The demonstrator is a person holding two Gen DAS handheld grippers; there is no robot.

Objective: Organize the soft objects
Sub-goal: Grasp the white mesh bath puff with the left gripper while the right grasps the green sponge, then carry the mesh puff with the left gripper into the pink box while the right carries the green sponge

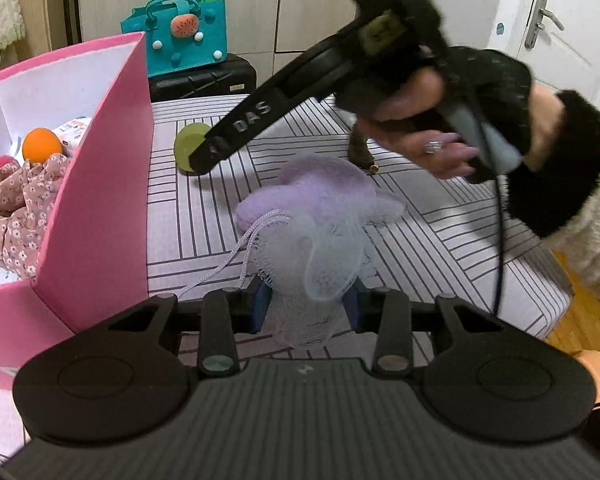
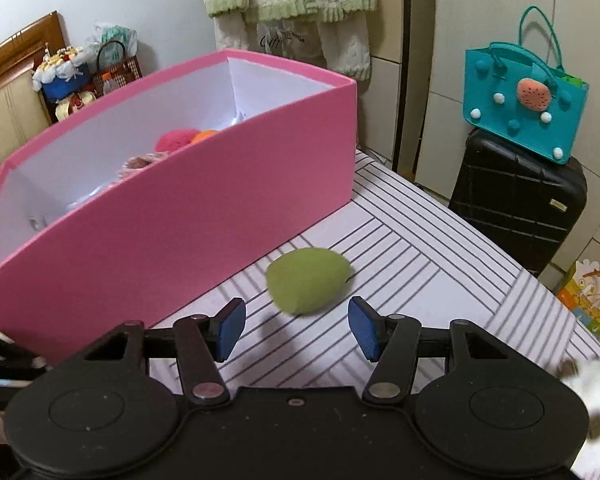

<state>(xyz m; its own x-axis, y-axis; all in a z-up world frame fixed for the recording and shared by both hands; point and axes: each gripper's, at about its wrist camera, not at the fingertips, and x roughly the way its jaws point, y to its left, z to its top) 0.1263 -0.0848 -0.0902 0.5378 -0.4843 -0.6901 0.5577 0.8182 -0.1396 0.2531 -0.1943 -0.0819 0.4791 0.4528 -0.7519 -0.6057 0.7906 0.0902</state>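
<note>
Up front in the left wrist view, the left tool (image 1: 309,304) points down at the striped worktop (image 1: 440,240), its blue pads pinched on a white mesh bath pouf (image 1: 324,264). The pouf is airy netting with a white cord loop, lying against a lilac plush toy (image 1: 324,188) just behind it. A hand (image 1: 428,136) in a black furry sleeve holds the right tool slanted down, tip at a green sponge (image 1: 188,148). Left, a pink box (image 1: 100,184) holds floral fabric (image 1: 16,216) and an orange ball (image 1: 42,145).

Over in the right wrist view, the right tool (image 2: 297,328) angles down, jaws half wide, gripping nothing. The green sponge (image 2: 308,286), egg-shaped and blurred, sits on the worktop (image 2: 440,272) just ahead between the pads, untouched, beside the pink box (image 2: 220,208).
</note>
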